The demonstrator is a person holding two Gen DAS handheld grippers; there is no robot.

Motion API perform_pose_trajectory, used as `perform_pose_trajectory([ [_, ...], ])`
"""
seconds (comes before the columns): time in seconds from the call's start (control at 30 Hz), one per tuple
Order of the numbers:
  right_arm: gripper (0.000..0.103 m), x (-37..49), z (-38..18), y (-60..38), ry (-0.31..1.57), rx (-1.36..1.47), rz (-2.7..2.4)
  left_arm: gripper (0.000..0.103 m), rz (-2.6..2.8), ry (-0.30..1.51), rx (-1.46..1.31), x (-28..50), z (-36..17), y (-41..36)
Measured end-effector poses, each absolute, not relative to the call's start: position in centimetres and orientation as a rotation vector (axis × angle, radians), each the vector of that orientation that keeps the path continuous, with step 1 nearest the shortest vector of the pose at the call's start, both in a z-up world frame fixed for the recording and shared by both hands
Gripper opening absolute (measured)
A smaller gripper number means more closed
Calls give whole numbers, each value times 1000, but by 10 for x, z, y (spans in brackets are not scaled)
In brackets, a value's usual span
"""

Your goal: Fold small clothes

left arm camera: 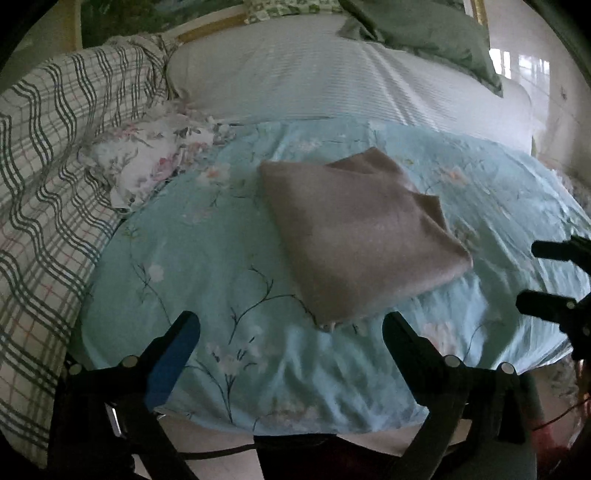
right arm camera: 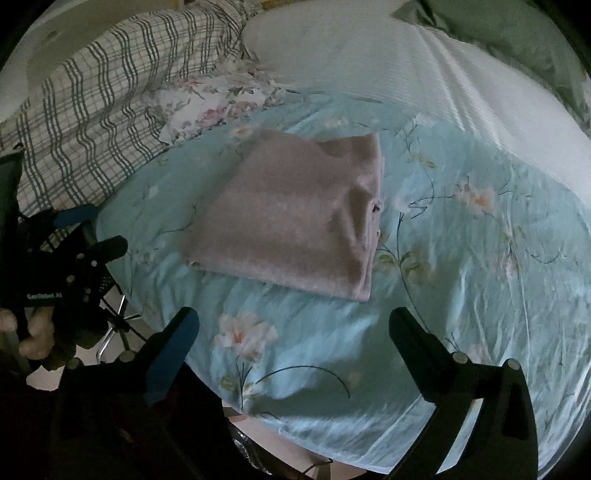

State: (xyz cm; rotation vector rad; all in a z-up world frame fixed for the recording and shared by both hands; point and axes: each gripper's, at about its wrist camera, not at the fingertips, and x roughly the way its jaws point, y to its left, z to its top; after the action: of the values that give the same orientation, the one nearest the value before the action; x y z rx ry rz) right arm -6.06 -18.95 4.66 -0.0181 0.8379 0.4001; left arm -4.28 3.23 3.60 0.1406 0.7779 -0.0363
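Note:
A small pinkish-brown garment (left arm camera: 354,236) lies folded into a flat rectangle on the light blue floral sheet (left arm camera: 221,280). It also shows in the right wrist view (right arm camera: 291,218), with stacked folded edges on its right side. My left gripper (left arm camera: 291,325) is open and empty, just short of the garment's near corner. My right gripper (right arm camera: 295,321) is open and empty, a little in front of the garment's near edge. The right gripper's fingers (left arm camera: 554,251) show at the right edge of the left wrist view; the left gripper (right arm camera: 88,236) shows at the left of the right wrist view.
A green-and-white plaid blanket (left arm camera: 55,177) is bunched on the left. A crumpled floral cloth (left arm camera: 147,155) lies beside it. A white ribbed cover (left arm camera: 295,81) and a grey-green pillow (left arm camera: 424,33) lie behind. The bed's near edge (right arm camera: 280,424) drops to the floor.

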Motion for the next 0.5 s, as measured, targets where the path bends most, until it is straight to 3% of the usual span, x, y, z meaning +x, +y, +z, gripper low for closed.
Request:
perform_pose_trajectory([
  [0.5,103,-34,13,-192,941,74,406,99,-13,858,179,-23,9,20],
])
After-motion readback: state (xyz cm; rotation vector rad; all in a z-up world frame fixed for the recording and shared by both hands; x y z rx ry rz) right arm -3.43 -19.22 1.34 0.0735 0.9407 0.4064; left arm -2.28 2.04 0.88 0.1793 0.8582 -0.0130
